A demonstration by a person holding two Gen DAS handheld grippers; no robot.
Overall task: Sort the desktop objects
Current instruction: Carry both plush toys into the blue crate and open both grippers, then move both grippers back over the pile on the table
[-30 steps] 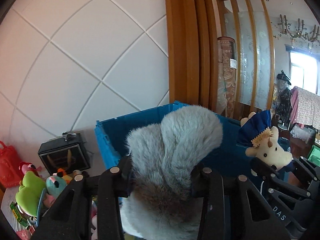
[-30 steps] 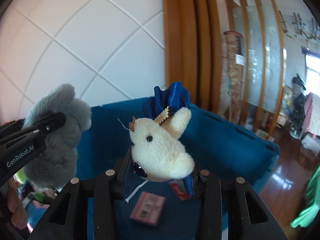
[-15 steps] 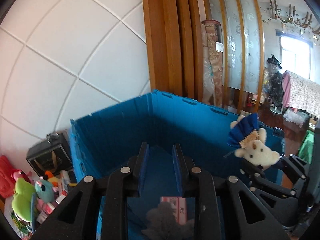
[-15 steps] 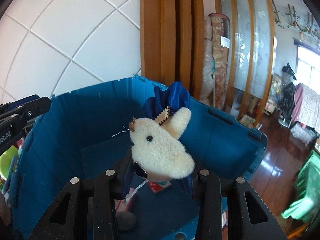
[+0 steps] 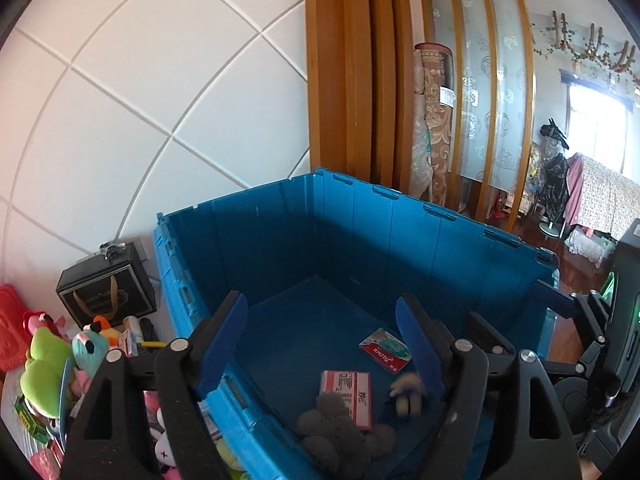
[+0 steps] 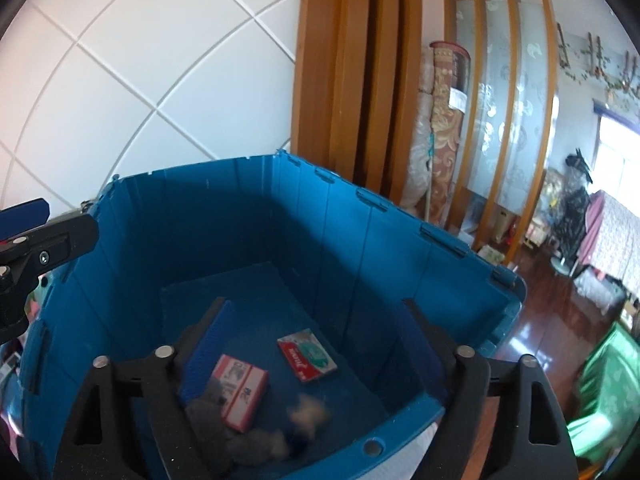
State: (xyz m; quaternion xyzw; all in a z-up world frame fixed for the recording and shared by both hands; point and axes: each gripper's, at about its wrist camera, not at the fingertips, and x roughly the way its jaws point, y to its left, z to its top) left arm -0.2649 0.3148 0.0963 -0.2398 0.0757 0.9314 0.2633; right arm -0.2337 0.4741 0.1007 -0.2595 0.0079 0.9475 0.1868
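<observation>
A big blue bin [image 5: 400, 216] [image 6: 360, 200] stands against the white wall. Inside lie a grey plush toy [image 5: 340, 428] [image 6: 240, 436], a cream plush with a blue ribbon [image 5: 406, 394] [image 6: 306, 412], blurred as it falls, a red-and-white box [image 5: 348, 394] [image 6: 240, 390] and a red-and-green pack [image 5: 384, 350] [image 6: 308, 354]. My left gripper [image 5: 322, 344] is open and empty above the bin. My right gripper [image 6: 316, 348] is open and empty above the bin too.
Left of the bin sit a black box [image 5: 106, 292], a green plush [image 5: 42, 360], a teal plush [image 5: 90, 346] and a red bag [image 5: 10, 324]. Wooden slats [image 5: 360, 80] and a rolled carpet [image 5: 432, 120] stand behind. The right gripper's body [image 5: 592, 344] is at the bin's right.
My left gripper let the grey plush drop into the bin, then opened wide. My right gripper has just opened and let go of the cream plush, which is falling into the bin.
</observation>
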